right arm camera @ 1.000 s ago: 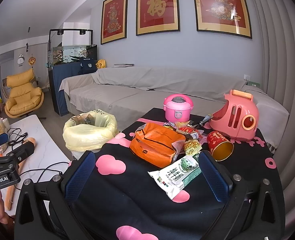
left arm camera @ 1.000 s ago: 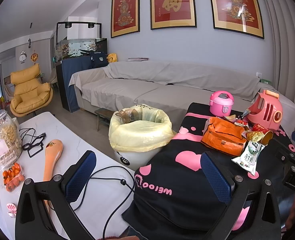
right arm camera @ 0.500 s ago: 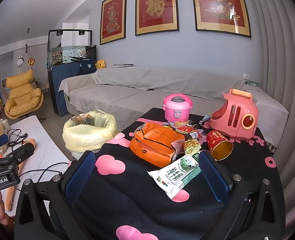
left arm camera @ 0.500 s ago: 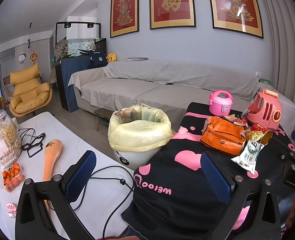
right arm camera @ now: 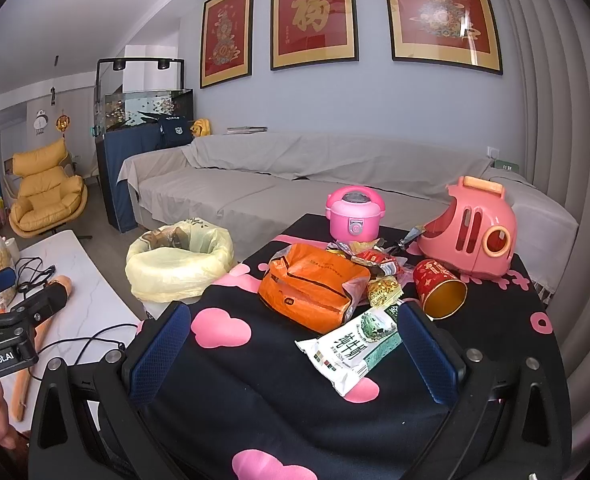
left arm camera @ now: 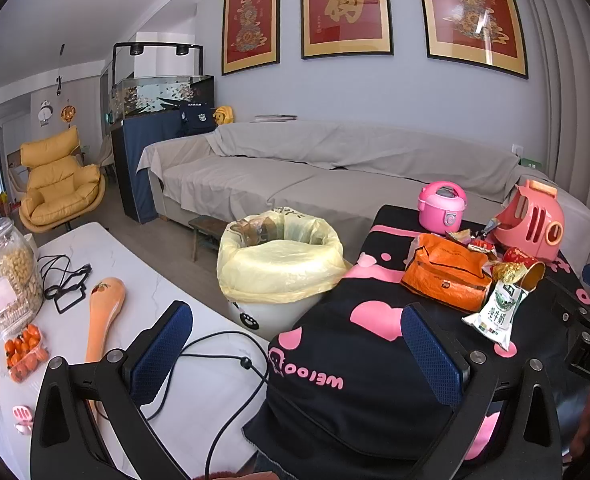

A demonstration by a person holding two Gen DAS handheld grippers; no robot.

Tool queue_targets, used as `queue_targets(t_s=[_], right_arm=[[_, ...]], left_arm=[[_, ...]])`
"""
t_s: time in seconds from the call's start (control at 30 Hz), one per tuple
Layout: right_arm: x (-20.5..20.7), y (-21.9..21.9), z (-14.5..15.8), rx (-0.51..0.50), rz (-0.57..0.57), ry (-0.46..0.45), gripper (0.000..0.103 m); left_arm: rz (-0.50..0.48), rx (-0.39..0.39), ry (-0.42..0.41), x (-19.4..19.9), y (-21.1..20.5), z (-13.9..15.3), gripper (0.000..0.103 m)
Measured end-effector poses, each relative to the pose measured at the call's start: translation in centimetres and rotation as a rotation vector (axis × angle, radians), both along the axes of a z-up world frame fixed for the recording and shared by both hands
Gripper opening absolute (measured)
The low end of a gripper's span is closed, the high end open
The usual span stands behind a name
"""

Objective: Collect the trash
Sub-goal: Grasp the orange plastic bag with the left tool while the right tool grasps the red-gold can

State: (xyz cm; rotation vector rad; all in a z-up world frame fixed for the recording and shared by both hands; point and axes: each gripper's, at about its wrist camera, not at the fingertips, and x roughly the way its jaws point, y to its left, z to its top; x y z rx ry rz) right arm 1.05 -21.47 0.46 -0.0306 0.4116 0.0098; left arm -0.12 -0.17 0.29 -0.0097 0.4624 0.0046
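Observation:
A trash bin [left arm camera: 279,268] lined with a yellow bag stands on the floor left of a table under a black cloth with pink hearts [right arm camera: 335,420]. Trash lies on the cloth: an orange bag [right arm camera: 315,288], a white and green milk pouch [right arm camera: 351,346], a red paper cup [right arm camera: 441,290] on its side, and small wrappers [right arm camera: 379,262]. My left gripper [left arm camera: 295,348] is open and empty, above the cloth's near left corner. My right gripper [right arm camera: 293,346] is open and empty, with the pouch near its right finger.
A pink toy rice cooker [right arm camera: 355,218] and a pink toy carrier [right arm camera: 475,226] stand at the back of the cloth. A white marble table [left arm camera: 155,312] at left holds a glass jar [left arm camera: 3,272], cables, an orange spoon-shaped object [left arm camera: 103,312] and tomatoes. A grey sofa is behind.
Both grippers have barely moved; the right view has crept slightly nearer the trash pile. Nothing was taken hold of.

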Motion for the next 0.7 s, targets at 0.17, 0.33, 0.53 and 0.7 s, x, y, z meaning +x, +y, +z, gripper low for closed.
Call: queue_targets(t_s=[0.17, 0.33, 0.53, 0.7], right_arm=[[0.0, 0.0, 0.0, 0.0, 0.0, 0.001, 0.102], [0.0, -0.1, 0.0, 0.002, -0.003, 0.005, 0.102], [0.0, -1.2, -0.3, -0.008, -0.037, 0.009, 0.102], [0.7, -3.4, -1.5, 0.002, -0.095, 0.02, 0.102]], left_arm=[[-0.002, 0.0, 0.003, 0.0, -0.1, 0.1, 0.103], [-0.022, -0.003, 0.004, 0.1, -0.5, 0.3, 0.103], [-0.096, -0.024, 0.023, 1.7, -1.1, 0.0, 0.103], [-0.193, -0.015, 0.039, 4.1, -3.2, -0.5, 0.103]])
